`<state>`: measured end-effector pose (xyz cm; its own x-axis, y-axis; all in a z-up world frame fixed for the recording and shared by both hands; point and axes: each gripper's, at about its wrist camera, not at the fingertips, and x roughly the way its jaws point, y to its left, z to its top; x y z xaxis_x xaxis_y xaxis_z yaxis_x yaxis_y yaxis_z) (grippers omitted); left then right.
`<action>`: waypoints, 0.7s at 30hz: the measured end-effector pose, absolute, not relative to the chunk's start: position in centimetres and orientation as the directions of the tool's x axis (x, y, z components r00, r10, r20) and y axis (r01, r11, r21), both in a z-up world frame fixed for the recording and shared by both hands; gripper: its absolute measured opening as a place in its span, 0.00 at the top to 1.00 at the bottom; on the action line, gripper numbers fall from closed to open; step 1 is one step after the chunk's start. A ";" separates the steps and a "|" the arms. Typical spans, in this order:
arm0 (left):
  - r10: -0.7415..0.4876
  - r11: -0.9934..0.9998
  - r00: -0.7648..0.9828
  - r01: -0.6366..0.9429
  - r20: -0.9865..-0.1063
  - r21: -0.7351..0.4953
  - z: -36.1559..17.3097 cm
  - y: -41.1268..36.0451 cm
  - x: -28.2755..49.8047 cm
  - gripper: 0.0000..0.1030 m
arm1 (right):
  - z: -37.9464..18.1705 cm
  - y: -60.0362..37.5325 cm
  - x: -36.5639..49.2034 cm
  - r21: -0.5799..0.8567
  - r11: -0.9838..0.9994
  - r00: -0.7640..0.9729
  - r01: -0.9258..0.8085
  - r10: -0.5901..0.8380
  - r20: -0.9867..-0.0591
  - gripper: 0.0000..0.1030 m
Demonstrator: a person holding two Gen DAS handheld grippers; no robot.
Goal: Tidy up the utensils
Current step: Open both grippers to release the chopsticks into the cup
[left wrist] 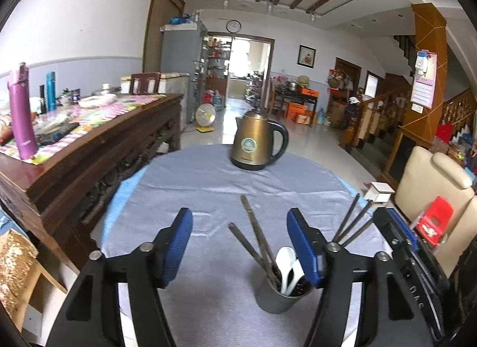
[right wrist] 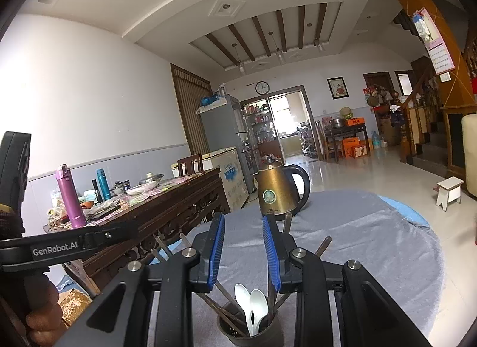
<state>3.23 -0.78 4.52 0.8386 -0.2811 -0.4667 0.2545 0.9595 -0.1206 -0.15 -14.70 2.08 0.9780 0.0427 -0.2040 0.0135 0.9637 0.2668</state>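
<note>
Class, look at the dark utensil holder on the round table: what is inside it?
Inside the utensil holder stand two white spoons and several dark chopsticks, leaning outward. Their lower ends, and anything at the bottom, are hidden by the holder's wall.

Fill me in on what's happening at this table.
A person is sorting utensils with a pair of tongs in each hand. Chopsticks and two white spoons already stand in a dark holder on the grey cloth. The left tongs are open and grip nothing. The right tongs hover over the holder, open and empty. A kettle stands farther back.
</note>
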 end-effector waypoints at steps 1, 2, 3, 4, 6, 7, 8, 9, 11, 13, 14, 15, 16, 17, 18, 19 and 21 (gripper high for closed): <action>-0.267 0.963 0.843 0.244 -0.466 -0.111 4.6 -0.7 3.1 0.29 | 2.0 -14.7 -0.2 0.266 0.964 0.977 0.012 0.045 -0.207 0.72; -0.252 0.968 0.847 0.232 -0.468 -0.100 4.6 -0.5 3.1 0.27 | 2.1 -14.6 -0.3 0.264 0.965 0.976 0.011 0.047 -0.212 0.71; -0.239 0.970 0.848 0.224 -0.472 -0.090 4.7 -0.4 3.2 0.24 | 2.1 -14.5 -0.3 0.261 0.965 0.975 0.011 0.047 -0.217 0.69; -0.230 0.973 0.849 0.217 -0.476 -0.082 4.7 -0.4 3.2 0.23 | 2.2 -14.5 -0.4 0.258 0.966 0.974 0.013 0.045 -0.221 0.66; -0.192 0.980 0.853 0.190 -0.485 -0.053 4.7 -0.3 3.2 0.21 | 2.5 -14.5 -0.9 0.251 0.968 0.974 0.020 0.037 -0.221 0.42; -0.175 0.983 0.855 0.179 -0.489 -0.040 4.7 -0.4 3.1 0.20 | 2.6 -14.6 -1.2 0.246 0.969 0.975 0.023 0.032 -0.219 0.38; -0.161 0.985 0.855 0.170 -0.493 -0.026 4.7 -0.4 3.1 0.20 | 2.8 -14.6 -1.6 0.240 0.970 0.977 0.027 0.025 -0.212 0.37; -0.149 0.986 0.855 0.166 -0.496 -0.010 4.7 -0.5 3.0 0.20 | 3.1 -14.6 -2.0 0.230 0.973 0.978 0.032 0.017 -0.208 0.37; -0.138 0.986 0.857 0.167 -0.496 0.015 4.8 -0.7 2.6 0.17 | 3.6 -14.7 -2.7 0.212 0.976 0.977 0.040 0.006 -0.214 0.37; -0.136 0.983 0.856 0.181 -0.499 0.041 4.8 -1.1 2.2 0.14 | 4.0 -14.7 -3.3 0.197 0.979 0.973 0.060 -0.013 -0.231 0.37; -0.140 0.980 0.855 0.191 -0.499 0.053 4.8 -1.4 2.0 0.13 | 4.1 -14.9 -3.6 0.191 0.979 0.968 0.075 -0.026 -0.249 0.35; -0.143 0.977 0.854 0.201 -0.501 0.065 4.8 -1.6 1.6 0.12 | 4.2 -15.0 -3.8 0.189 0.978 0.963 0.086 -0.033 -0.266 0.32; -0.144 0.976 0.852 0.207 -0.504 0.071 4.8 -1.7 1.5 0.10 | 4.3 -15.3 -4.1 0.188 0.977 0.957 0.097 -0.039 -0.289 0.31; -0.145 0.973 0.848 0.215 -0.510 0.081 4.7 -1.9 1.2 0.09 | 4.3 -15.5 -4.3 0.189 0.976 0.948 0.111 -0.047 -0.314 0.31; -0.144 0.972 0.844 0.219 -0.517 0.087 4.7 -2.1 1.0 0.09 | 4.3 -15.7 -4.5 0.191 0.974 0.941 0.123 -0.053 -0.333 0.31; -0.140 0.971 0.840 0.219 -0.525 0.091 4.6 -2.2 0.7 0.09 | 4.2 -16.0 -4.8 0.197 0.971 0.931 0.137 -0.058 -0.361 0.30; -0.124 0.972 0.835 0.210 -0.536 0.102 4.4 -2.6 0.1 0.09 | 4.0 -16.5 -4.9 0.201 0.967 0.910 0.156 -0.062 -0.410 0.29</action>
<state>0.12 -2.56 4.43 0.8353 -0.1237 -0.5357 0.2098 0.9724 0.1025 -4.89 -16.51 3.96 0.9099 -0.0617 -0.4103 0.1560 0.9672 0.2006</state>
